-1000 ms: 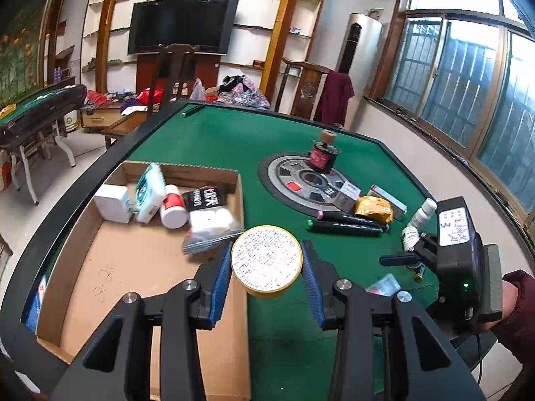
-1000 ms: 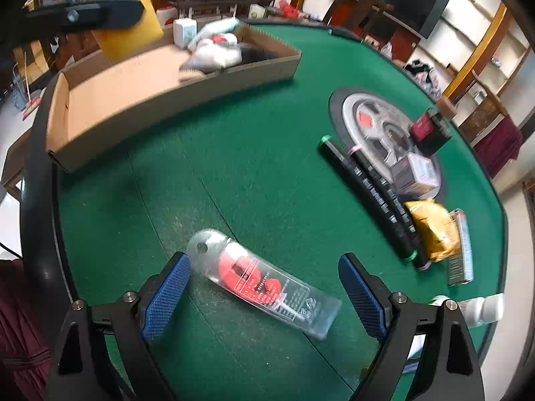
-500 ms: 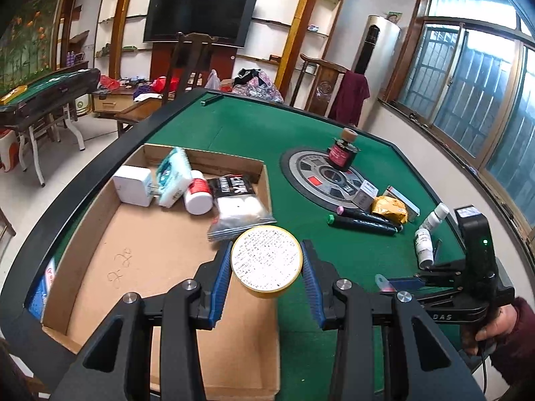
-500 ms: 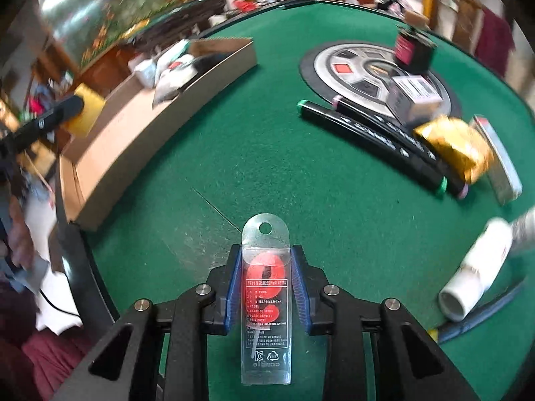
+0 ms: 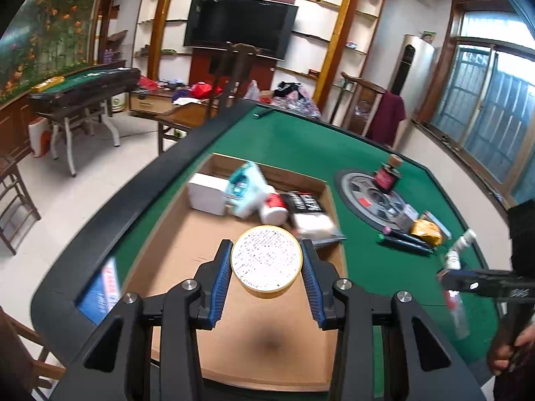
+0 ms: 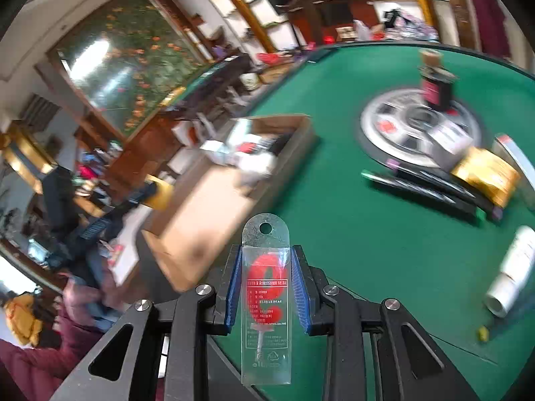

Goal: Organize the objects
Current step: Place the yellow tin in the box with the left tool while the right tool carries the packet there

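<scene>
So the landmark here is the cardboard box sitting on the green table. The left gripper is clamped on a round yellow tin, blue pads pressed against both sides, and it hangs over the bare floor of the box, toward the near end. At the far end of the box there's a little pile: a white box in the left corner, then a teal packet leaning on it, a white jar with a red label, and a black-and-white bag against the right wall.

Right of the box, out on the felt, there's a grey round disc with a dark bottle standing on it, then two dark markers lying side by side, a yellow packet touching them, and a white bottle on its side further right.

The right gripper is squeezed onto a clear plastic pack with a red thing inside, held up off the table, just right of the box's near corner. From that camera the box is blurry, and I can't tell much of what's in it.
</scene>
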Available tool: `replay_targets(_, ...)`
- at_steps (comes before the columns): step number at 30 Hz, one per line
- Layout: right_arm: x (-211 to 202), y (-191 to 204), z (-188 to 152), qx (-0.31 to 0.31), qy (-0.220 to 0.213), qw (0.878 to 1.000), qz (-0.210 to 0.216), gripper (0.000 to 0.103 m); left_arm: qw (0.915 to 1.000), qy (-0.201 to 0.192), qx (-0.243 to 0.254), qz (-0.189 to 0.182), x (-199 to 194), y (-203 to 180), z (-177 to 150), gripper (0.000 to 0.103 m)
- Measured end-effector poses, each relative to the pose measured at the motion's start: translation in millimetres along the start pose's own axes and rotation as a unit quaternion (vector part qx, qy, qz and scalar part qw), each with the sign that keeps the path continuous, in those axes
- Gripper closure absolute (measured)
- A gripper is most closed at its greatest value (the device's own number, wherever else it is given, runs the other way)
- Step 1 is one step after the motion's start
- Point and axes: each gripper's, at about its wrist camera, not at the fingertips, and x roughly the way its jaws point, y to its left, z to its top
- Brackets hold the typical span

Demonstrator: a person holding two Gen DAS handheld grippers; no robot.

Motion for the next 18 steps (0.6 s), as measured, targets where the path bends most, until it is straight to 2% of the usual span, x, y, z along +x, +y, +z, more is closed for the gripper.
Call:
replay_targets(5, 33.8, 36.1, 27.2, -0.015, 0.008, 0.999, 0.039, 0.072, 0.9991, 0.012, 0.025, 0.032, 14.8, 9.6, 10.8, 0.064)
replay_targets(9, 77.2, 49.5, 48.9, 0.005, 0.028, 0.998, 0.058, 0.072, 0.9976, 0.028, 0.044, 0.045, 33.3, 15.8, 19.2, 0.064)
replay_targets(13, 125.1, 52.0, 66.4, 0.029, 0.052, 0.997, 0.058, 0.072, 0.9957, 0.060, 0.049, 0.051, 60.0, 28.7, 26.1, 0.064)
replay_targets(18, 171.2, 47.8, 79.0, 0.048, 0.074, 0.995, 0.035, 0.072, 0.9934, 0.101, 0.025, 0.049, 89.6, 53.6, 29.8, 0.064)
